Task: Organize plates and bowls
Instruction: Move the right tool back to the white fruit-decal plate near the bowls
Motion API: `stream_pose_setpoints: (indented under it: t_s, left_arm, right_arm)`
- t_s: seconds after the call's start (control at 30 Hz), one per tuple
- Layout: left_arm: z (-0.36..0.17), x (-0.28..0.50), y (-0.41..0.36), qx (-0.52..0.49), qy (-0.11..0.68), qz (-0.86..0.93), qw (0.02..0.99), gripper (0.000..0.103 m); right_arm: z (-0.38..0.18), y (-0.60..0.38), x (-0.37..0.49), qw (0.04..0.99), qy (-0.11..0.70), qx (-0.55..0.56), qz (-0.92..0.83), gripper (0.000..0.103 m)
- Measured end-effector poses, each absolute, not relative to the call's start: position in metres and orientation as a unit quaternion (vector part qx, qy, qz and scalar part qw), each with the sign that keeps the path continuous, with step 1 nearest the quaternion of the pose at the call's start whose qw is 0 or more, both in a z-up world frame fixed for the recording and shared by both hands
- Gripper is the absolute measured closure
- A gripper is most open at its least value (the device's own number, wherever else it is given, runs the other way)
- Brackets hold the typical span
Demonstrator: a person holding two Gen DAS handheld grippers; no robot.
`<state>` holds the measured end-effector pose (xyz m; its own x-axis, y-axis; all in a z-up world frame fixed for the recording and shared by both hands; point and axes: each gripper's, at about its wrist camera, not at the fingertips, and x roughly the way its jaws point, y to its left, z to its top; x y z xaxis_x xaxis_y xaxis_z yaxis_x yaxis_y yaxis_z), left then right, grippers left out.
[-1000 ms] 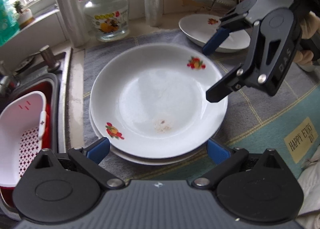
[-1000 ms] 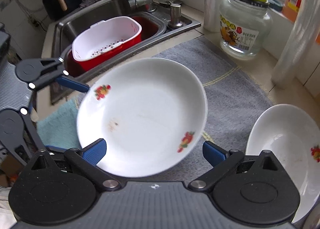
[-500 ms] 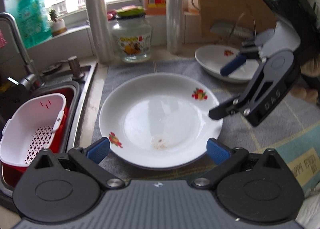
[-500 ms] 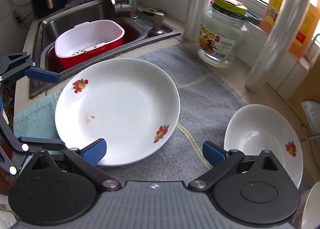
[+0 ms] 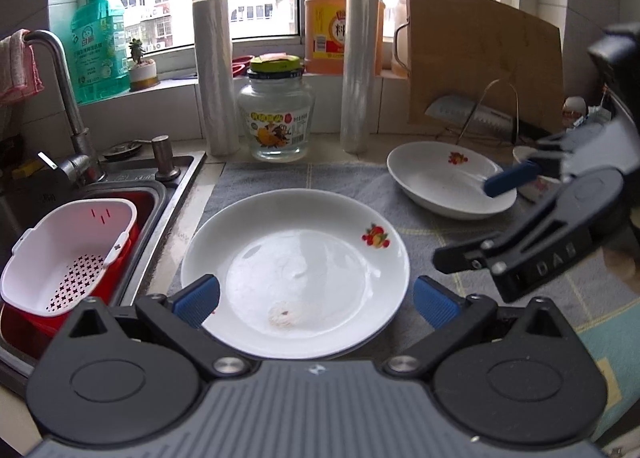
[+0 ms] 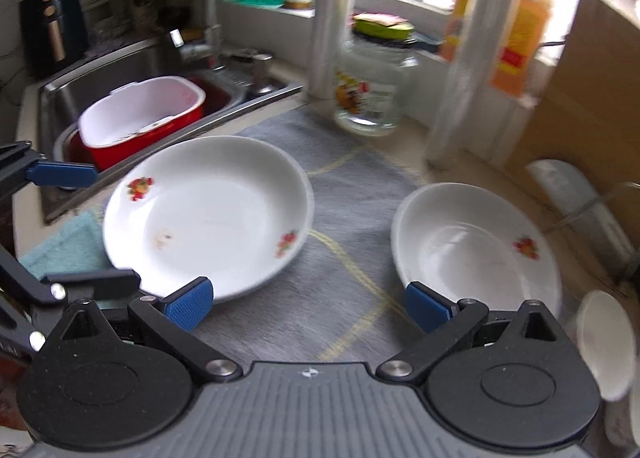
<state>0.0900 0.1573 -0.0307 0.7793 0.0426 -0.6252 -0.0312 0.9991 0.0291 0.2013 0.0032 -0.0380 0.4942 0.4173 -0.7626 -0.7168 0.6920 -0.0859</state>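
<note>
Plates lie on the grey mat [image 5: 344,182] by the sink [image 5: 176,174]: both tongs gape empty, left gripper [image 5: 316,298] over the near plate [image 5: 296,270], right gripper [image 6: 308,304] between it and the far plate [image 6: 476,246].

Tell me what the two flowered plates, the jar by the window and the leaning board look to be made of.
Large plate and smaller plate: glazed white ceramic, probably; glossy highlights, printed fruit decals. Jar: clear glass, see-through walls, with a green lid that looks plastic. Cutting board: matte tan wood or bamboo, faint grain; which one is unclear.
</note>
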Motion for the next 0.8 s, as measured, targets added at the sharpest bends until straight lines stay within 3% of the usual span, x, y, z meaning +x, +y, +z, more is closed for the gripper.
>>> stream_pose_setpoints:
  t_s: [0.8]
  left_arm:
    - [-0.051,0.122,0.005,0.021,0.341,-0.111,0.933,0.001]
  right_arm:
    - [-0.026,-0.21,0.155,0.898,0.374,-0.134,0.191,0.0]
